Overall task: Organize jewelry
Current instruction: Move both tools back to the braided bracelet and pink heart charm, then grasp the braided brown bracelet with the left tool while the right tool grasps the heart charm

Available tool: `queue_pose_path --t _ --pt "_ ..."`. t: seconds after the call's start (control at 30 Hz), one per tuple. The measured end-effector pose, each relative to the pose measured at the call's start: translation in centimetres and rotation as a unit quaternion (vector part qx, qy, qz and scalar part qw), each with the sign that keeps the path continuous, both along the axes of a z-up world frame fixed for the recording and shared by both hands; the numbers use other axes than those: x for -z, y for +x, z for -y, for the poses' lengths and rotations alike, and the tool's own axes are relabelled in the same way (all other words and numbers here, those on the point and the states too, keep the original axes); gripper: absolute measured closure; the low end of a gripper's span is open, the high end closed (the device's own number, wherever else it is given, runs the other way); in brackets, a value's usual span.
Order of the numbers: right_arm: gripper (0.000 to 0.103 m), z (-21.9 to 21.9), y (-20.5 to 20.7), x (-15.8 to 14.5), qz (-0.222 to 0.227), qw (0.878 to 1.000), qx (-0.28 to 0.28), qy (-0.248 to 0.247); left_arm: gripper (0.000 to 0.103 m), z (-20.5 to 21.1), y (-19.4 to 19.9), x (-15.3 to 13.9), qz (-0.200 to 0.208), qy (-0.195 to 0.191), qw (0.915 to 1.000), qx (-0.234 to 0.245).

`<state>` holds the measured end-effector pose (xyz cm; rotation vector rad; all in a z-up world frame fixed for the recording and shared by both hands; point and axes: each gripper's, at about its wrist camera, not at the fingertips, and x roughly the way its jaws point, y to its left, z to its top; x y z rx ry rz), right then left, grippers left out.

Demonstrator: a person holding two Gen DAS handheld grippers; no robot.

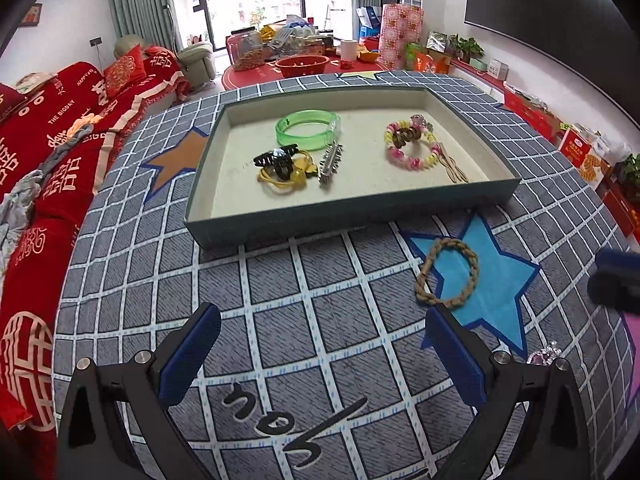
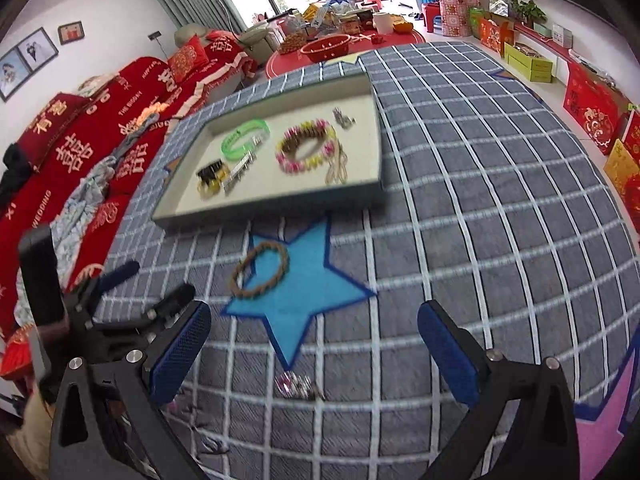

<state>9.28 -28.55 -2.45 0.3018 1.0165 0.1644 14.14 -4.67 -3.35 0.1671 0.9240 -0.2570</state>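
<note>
From my left tongs (image 1: 320,344), spread wide and empty, the braided bracelet (image 1: 447,273) lies ahead and to the right on the surface (image 1: 280,320), just short of the tray (image 1: 344,216), which already gathers a green bangle (image 1: 306,130) and a beaded bracelet (image 1: 410,145).

From my right tongs (image 2: 314,342), also released, a sparkly pink piece (image 2: 296,385) sits between the fingers, likely my next pick; the braided bracelet lies ahead-left.

Both wrist views high, facing tray (image 1: 352,216)
</note>
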Motion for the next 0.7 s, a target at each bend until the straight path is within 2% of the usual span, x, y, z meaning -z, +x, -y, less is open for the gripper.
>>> queue_pose_path --t 0.33,0.7 --pt "0.000 -2.7 -4.1 2.6 -0.006 0.997 -0.039 -0.060 0.000 1.6 -0.8 0.7 -0.018 -0.022 0.9992 0.028" --pt "0.000 -3.6 -4.4 3.7 -0.007 0.996 -0.039 -0.084 0.000 4.5 0.8 1.5 -0.026 0.005 0.9985 0.047"
